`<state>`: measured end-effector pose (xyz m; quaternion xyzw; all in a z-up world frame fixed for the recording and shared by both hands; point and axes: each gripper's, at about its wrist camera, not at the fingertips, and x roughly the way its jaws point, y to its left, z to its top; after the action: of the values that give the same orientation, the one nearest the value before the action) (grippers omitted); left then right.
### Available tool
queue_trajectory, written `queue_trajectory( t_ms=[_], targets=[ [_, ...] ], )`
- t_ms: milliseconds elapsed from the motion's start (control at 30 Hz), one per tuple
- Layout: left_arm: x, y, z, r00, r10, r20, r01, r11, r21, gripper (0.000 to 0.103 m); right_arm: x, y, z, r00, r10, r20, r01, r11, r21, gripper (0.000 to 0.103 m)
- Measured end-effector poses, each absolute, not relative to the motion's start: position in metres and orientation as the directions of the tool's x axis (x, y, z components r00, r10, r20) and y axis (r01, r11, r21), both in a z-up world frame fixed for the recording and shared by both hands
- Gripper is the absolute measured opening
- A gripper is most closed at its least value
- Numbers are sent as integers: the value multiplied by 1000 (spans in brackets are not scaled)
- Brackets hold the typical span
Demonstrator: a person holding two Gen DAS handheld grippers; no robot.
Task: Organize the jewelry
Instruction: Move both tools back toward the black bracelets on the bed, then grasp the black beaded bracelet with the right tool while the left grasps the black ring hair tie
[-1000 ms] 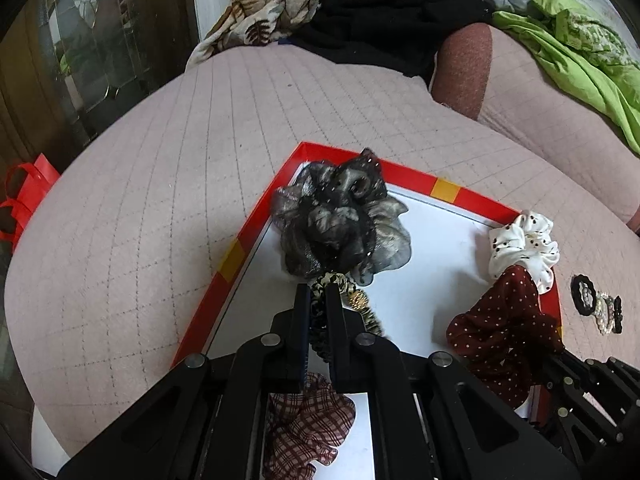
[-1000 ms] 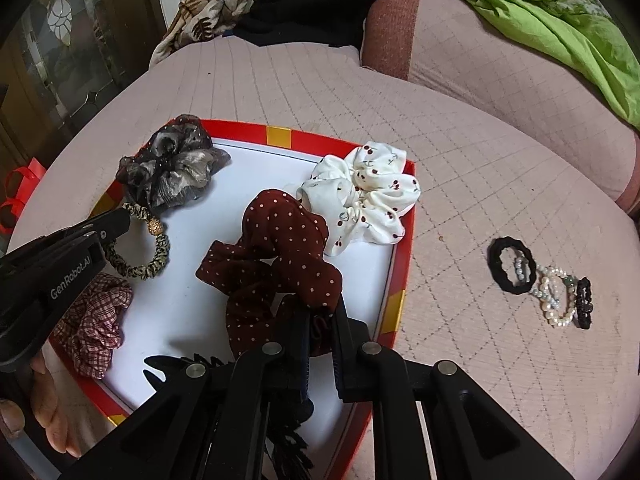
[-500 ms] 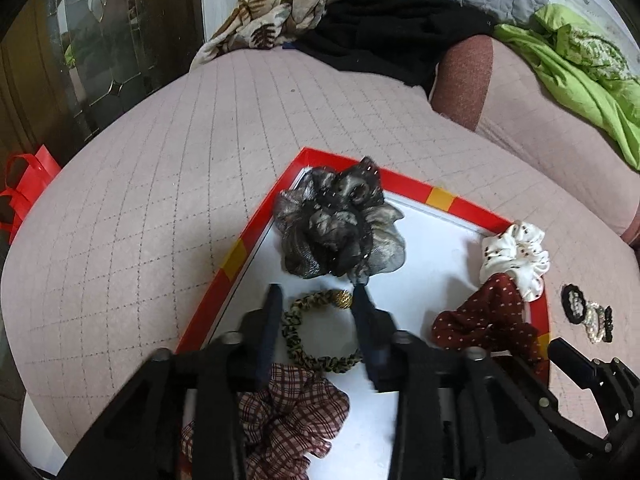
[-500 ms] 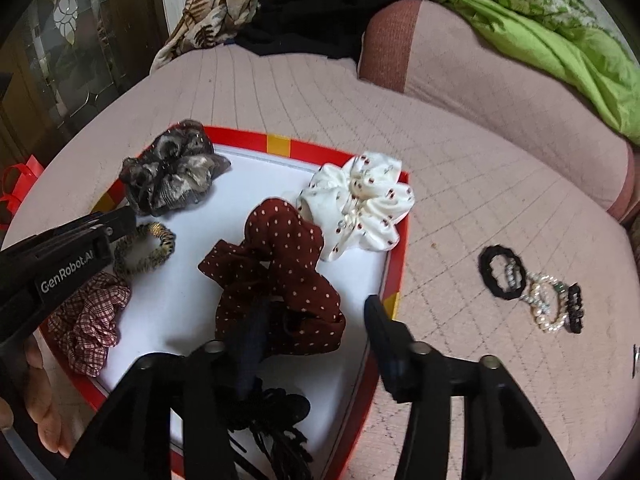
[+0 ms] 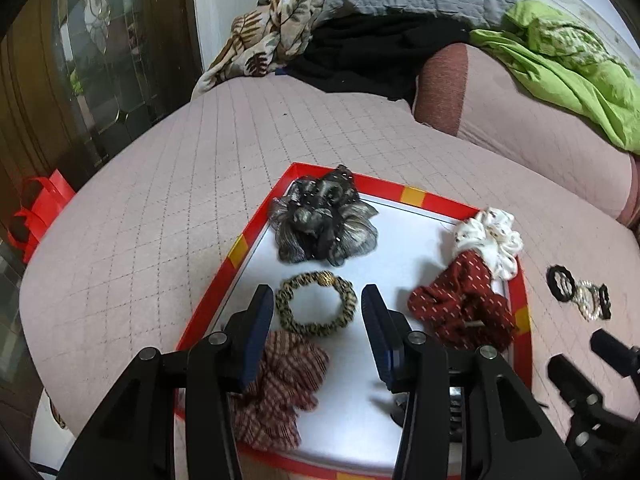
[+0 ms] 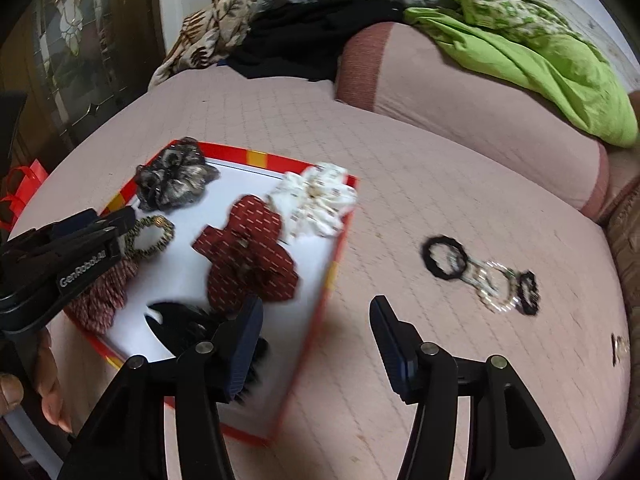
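Left wrist view: left gripper (image 5: 318,306) has its fingers spread wide with nothing between them; a second ago they were pinched on the leopard-print hair tie (image 5: 317,303), which now lies flat on the white floor of the red-rimmed tray (image 5: 240,246), just ahead of the fingertips. So that tie is released and placed. At its 12 o'clock sits the grey organza scrunchie (image 5: 325,227), at 7 o'clock the plaid scrunchie (image 5: 280,384), at 3 o'clock the dark red dotted scrunchie (image 5: 460,304) with the white printed scrunchie (image 5: 490,240) beyond it. In the right wrist view the right gripper (image 6: 316,320) is also spread and empty; it had been clamped on the dark red scrunchie a second ago and has swung off toward the tray's right rim. A black claw clip (image 6: 188,324) lies in the tray at the gripper's 9 o'clock. Still outside, on the pink quilt (image 6: 440,184) at 2 o'clock of the right gripper: the black ring tie and bead bracelets (image 6: 480,274). Likely the next pick.
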<state>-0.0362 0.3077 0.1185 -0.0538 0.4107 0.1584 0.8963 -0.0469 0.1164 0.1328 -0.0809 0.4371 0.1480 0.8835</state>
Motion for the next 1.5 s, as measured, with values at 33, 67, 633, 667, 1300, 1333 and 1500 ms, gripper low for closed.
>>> queue_trajectory(
  t_ms=[33, 67, 633, 667, 1300, 1333, 1500],
  targets=[
    [-41, 304, 121, 620, 240, -747, -327, 945, 31, 44, -50, 109, 133, 578, 184, -795, -325, 946, -17, 60],
    [-47, 300, 124, 630, 236, -740, -323, 946, 28, 44, -53, 102, 133, 581, 177, -794, -317, 948, -21, 60],
    [-102, 194, 151, 661, 83, -746, -127, 992, -3, 44, -86, -89, 100, 548, 15, -837, -53, 998, -17, 61],
    [-100, 184, 151, 658, 72, -749, -109, 994, 0, 44, -87, -102, 98, 545, 8, -838, -31, 999, -11, 61],
    [29, 89, 98, 553, 24, -833, -36, 999, 4, 44, -16, -160, 78, 568, 178, -803, -32, 980, 195, 61],
    [37, 85, 94, 550, 28, -834, -30, 999, 13, 44, -10, -158, 78, 573, 182, -799, -42, 980, 193, 61],
    [81, 80, 69, 512, 58, -857, -51, 998, 38, 44, 29, -152, 69, 576, 146, -804, -53, 988, 142, 61]
  ],
)
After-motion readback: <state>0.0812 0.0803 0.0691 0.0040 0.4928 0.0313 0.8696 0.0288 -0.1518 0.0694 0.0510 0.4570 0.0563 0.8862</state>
